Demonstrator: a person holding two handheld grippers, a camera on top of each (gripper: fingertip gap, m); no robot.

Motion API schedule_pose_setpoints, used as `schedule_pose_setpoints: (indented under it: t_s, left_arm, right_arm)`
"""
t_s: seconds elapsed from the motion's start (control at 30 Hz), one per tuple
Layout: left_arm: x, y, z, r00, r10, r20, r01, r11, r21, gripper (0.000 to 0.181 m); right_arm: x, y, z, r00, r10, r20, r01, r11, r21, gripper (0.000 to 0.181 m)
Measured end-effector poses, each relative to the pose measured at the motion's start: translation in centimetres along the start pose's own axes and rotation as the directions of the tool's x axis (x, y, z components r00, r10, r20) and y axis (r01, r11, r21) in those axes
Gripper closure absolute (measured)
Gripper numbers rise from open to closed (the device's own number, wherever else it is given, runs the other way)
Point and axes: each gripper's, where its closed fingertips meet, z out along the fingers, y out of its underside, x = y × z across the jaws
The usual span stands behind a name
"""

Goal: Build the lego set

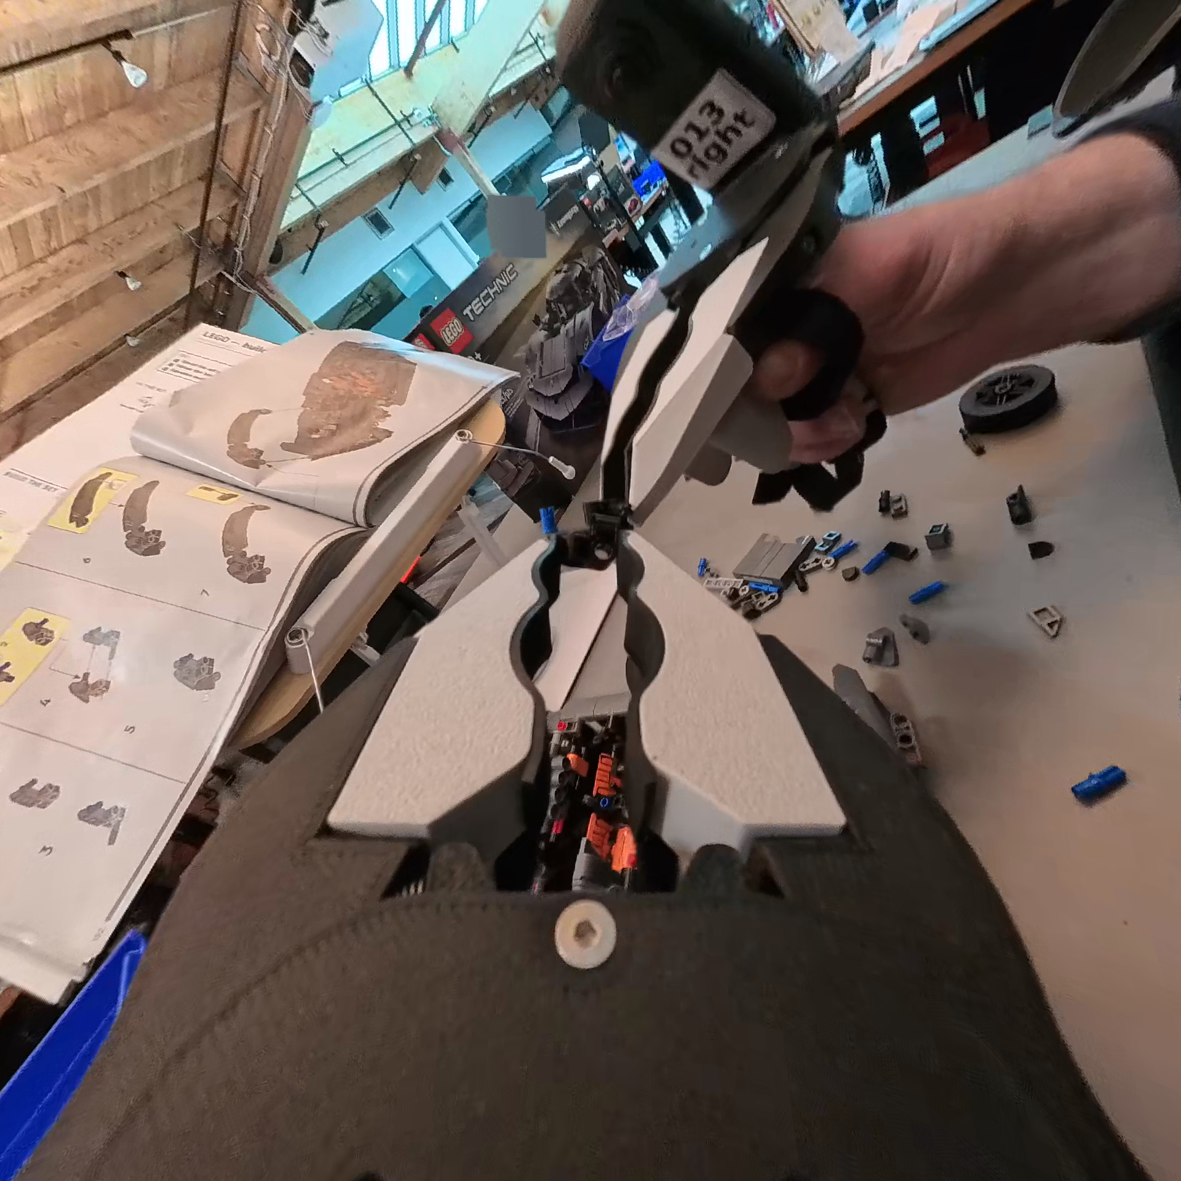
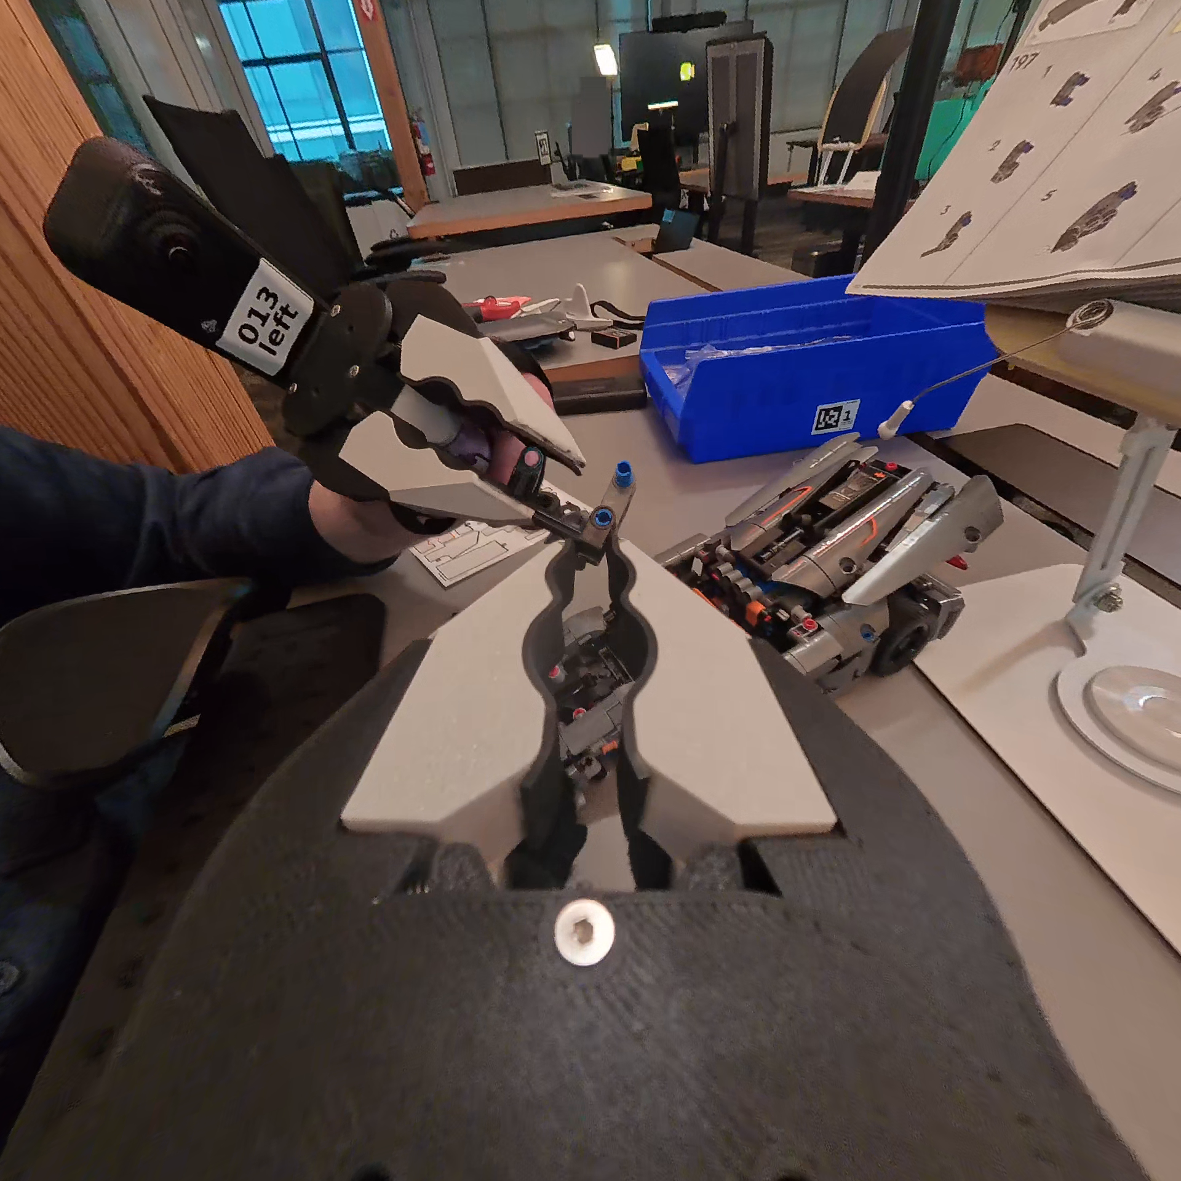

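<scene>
A small sub-assembly, a grey beam with two blue pins on black connectors, is held in the air between both grippers. My left gripper is shut on its black part; it also shows in the right wrist view, coming in from the left. My right gripper is shut on the same piece from below; in the left wrist view it comes down from above. The grey, black and orange car model lies on the table to the right, and part of it shows through the left fingers.
Loose small parts, blue pins and a black wheel lie scattered on the white table. An open instruction booklet rests on a stand. A blue bin stands behind the model. A sticker sheet lies under the left gripper. Only a small space, under 4 cm, lies between the two pairs of fingers.
</scene>
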Motion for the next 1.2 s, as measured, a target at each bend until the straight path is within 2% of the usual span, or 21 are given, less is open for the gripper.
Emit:
schedule_pose_setpoints:
  t_s: [1.0, 1.2]
  left_arm:
    - [0.4, -0.8, 0.2, 0.996, -0.086, -0.027, 0.087, 0.994, 0.063, 0.167]
    - [-0.1, 0.4, 0.4, 0.999, -0.032, 0.014, 0.032, 0.999, -0.02, 0.167]
  right_arm:
    - [-0.6, -0.5, 0.7, 1.0, 0.003, -0.001, -0.003, 0.997, 0.073, 0.174]
    - [0.5, -0.3, 0.3, 0.991, -0.075, -0.109, 0.078, 0.997, 0.022, 0.174]
